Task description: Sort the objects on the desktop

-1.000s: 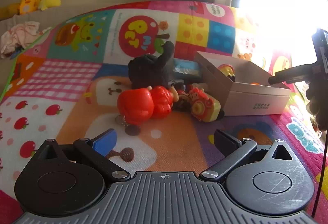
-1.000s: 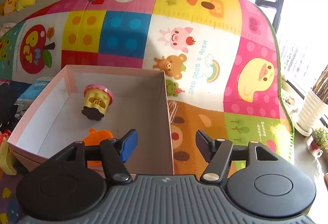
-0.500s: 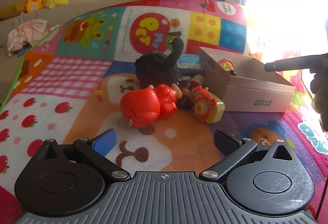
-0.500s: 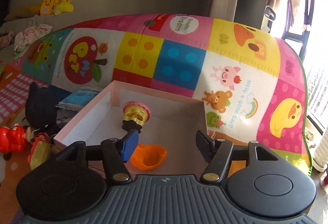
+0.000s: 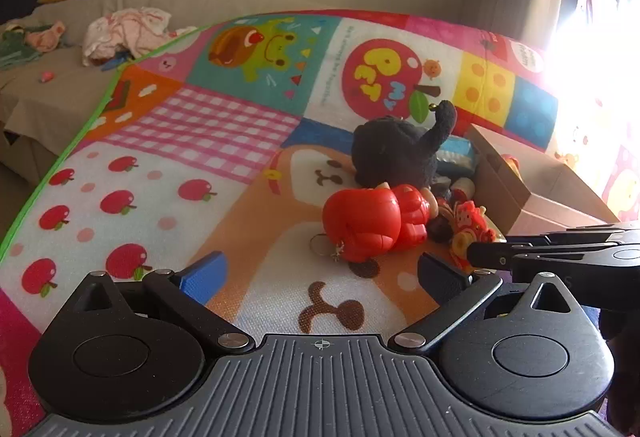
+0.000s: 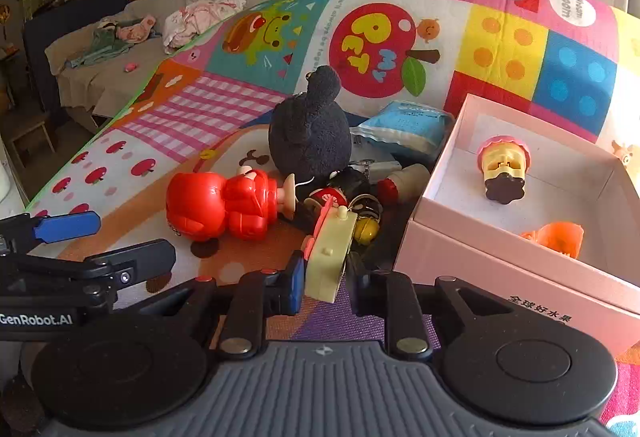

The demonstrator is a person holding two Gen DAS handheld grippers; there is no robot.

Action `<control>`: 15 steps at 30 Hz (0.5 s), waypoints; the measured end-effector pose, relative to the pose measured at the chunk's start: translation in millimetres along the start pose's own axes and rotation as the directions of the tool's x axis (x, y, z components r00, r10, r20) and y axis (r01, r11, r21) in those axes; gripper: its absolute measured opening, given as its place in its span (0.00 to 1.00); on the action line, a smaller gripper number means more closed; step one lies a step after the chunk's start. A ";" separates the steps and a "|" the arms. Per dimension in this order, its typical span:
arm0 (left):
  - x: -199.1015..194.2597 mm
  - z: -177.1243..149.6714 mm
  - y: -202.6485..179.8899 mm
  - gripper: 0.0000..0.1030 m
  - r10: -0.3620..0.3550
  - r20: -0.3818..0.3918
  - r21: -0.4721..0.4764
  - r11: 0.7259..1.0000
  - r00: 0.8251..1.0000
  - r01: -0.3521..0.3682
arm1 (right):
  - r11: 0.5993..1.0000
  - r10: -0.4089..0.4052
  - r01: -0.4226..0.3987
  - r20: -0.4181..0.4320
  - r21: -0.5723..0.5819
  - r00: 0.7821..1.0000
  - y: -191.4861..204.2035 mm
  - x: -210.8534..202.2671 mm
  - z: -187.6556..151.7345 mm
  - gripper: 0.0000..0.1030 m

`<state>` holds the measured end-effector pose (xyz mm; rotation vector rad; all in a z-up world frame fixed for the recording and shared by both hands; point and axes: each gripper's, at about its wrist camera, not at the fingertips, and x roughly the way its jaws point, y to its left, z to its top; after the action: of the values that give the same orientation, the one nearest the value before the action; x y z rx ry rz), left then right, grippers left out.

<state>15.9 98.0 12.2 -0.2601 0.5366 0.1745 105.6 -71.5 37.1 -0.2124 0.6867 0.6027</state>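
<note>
While the right gripper point(image 6: 325, 283) pinched the cream toy camera point(image 6: 330, 251) between its closed-in fingers, that toy sat on the play mat point(image 6: 208, 109) just left of the pink box point(image 6: 480, 261), right at the edge of the toy pile. Left gripper point(image 5: 320, 271) hung spread wide with nothing in it, near the red figure point(image 5: 370, 223) and well left of the box. Red figure lay on its side left of the box, touching the black plush point(image 6: 310, 135) behind it. Blue packet point(image 6: 404, 127) lay just beyond the box's far left corner. Inside the box: yellow-pink cupcake toy point(image 6: 504, 169) toward the back, orange toy point(image 6: 558, 237) by the near wall. Small keychain bits point(image 6: 366, 217) were jumbled between camera and box, too tangled to name.
</note>
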 end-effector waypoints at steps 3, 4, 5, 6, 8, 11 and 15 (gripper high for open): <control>0.4 -0.2 -0.5 1.00 -0.001 -0.004 -0.004 1.000 1.000 0.001 | 0.999 0.044 -0.044 0.007 0.012 0.999 -2.8 -25.1 -9.9 0.19; 1.1 -0.2 -1.9 1.00 0.001 -0.006 -0.006 1.000 1.000 -0.001 | 0.998 0.062 -0.062 0.003 0.015 0.998 -4.4 -34.3 -14.3 0.18; 1.3 -0.2 -2.3 1.00 0.001 -0.008 -0.006 1.000 1.000 -0.001 | 0.996 0.089 -0.089 -0.003 0.027 0.996 -7.3 -45.9 -20.3 0.18; 1.6 -0.4 -2.8 1.00 0.001 -0.009 -0.005 1.000 1.000 -0.001 | 0.993 0.108 -0.107 -0.008 0.042 0.994 -11.2 -56.4 -26.6 0.18; 2.0 -0.9 -3.4 1.00 0.002 -0.010 0.000 1.000 1.000 -0.002 | 0.990 0.117 -0.116 -0.016 0.075 0.993 -20.4 -75.5 -40.2 0.18; 2.0 -1.4 -5.1 1.00 0.007 -0.009 0.011 1.000 1.000 -0.007 | 0.987 0.088 -0.085 -0.017 0.136 0.996 -38.7 -95.8 -59.6 0.18; 1.9 -1.6 -9.2 1.00 0.019 -0.007 0.031 0.999 1.000 -0.019 | 0.970 0.012 -0.013 0.005 0.242 1.000 -69.1 -108.2 -81.6 0.21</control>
<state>18.8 89.0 11.7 -0.2257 0.5487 0.1840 36.4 -206.8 44.7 0.0200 0.7519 0.5259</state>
